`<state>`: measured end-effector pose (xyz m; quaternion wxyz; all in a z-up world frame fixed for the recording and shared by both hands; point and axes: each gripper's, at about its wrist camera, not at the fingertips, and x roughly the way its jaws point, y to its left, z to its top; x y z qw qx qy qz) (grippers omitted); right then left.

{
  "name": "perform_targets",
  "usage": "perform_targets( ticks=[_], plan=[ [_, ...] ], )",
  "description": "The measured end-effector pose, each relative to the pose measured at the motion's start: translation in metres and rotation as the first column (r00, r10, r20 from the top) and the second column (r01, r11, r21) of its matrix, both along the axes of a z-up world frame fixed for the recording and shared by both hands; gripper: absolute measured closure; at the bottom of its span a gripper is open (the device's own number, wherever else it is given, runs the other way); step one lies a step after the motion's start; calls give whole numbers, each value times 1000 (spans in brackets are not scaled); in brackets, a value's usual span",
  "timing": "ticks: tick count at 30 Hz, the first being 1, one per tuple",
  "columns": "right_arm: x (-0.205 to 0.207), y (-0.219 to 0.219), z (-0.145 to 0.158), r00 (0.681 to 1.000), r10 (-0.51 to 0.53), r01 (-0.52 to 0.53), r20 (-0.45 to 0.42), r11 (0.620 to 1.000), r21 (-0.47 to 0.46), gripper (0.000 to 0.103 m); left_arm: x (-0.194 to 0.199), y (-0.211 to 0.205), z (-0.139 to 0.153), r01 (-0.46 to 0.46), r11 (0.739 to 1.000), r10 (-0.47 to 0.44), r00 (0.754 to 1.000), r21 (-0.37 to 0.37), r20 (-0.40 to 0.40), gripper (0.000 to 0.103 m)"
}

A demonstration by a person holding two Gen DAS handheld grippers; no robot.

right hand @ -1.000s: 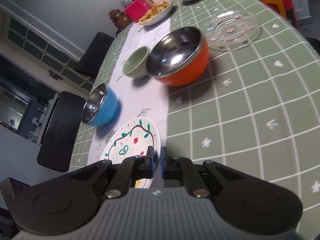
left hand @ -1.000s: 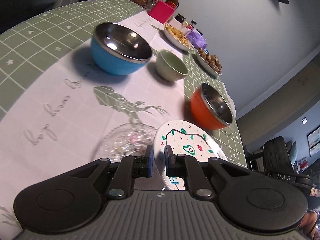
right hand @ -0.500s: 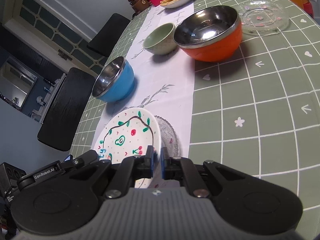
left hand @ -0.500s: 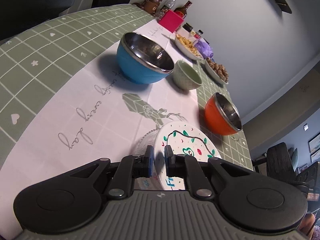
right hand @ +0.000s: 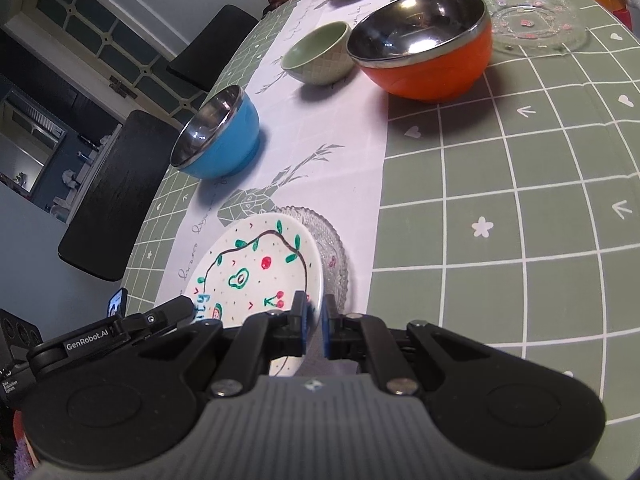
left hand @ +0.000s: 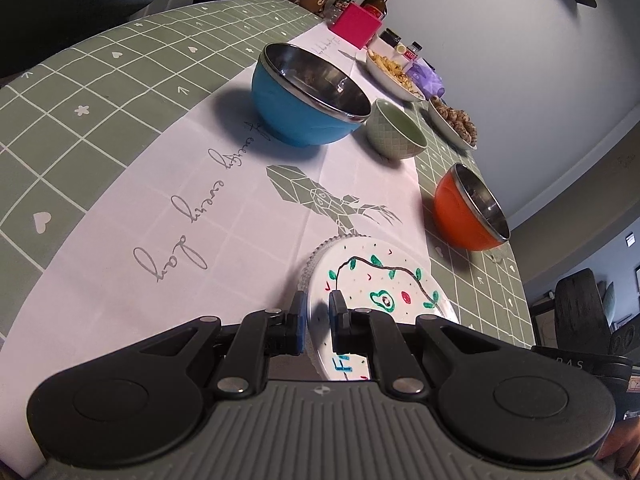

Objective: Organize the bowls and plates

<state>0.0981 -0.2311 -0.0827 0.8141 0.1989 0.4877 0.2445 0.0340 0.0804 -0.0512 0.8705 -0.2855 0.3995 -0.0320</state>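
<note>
- Both grippers are clamped on one painted plate (left hand: 376, 292), low centre of either frame.
- Left gripper (left hand: 318, 322): fingers pinched on the plate's near rim, rim plainly between the pads.
- Right gripper (right hand: 314, 326): fingers clenched on the rim at the other side; the left gripper's black body shows at lower left of that view.
- Under the plate sits a glass plate (right hand: 332, 240) on the white runner (left hand: 168, 216); its beaded edge peeks out past the painted one. Whether the two touch yet, I can't tell.
- Blue bowl (left hand: 308, 100), green cup (left hand: 396, 130) and orange bowl (left hand: 470, 216) stand well apart, higher in frame. A second glass plate (right hand: 536, 20) lies upper right in the right view.
- Risks, as I judge them: the painted plate looks tilted and off-centre over the glass one, so letting go unevenly could make it slide or clatter off.
- Thin rim grips could slip if the two hands pull apart.
- Pressing down hard could chip the glass edge.
</note>
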Motion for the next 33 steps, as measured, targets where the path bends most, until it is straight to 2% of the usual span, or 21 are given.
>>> perform_targets(
  ticks=[7,14,19,33],
  plan=[
    [1,0,-4,1000,-9,9,-16,1000,-24,98,1,-4,-2,17,1000,-17,1000,12,-6,91],
    [1,5,0,999,-7,9,31,998,-56,98,4,-14,0,19,996,-22,999,90,26,91],
    [1,9,1,998,4,4,69,994,-112,97,6,-20,0,34,991,-40,998,130,38,91],
    [-3,22,2,990,43,-14,133,977,-212,97,5,-33,3,62,967,-80,995,247,64,90]
  ],
)
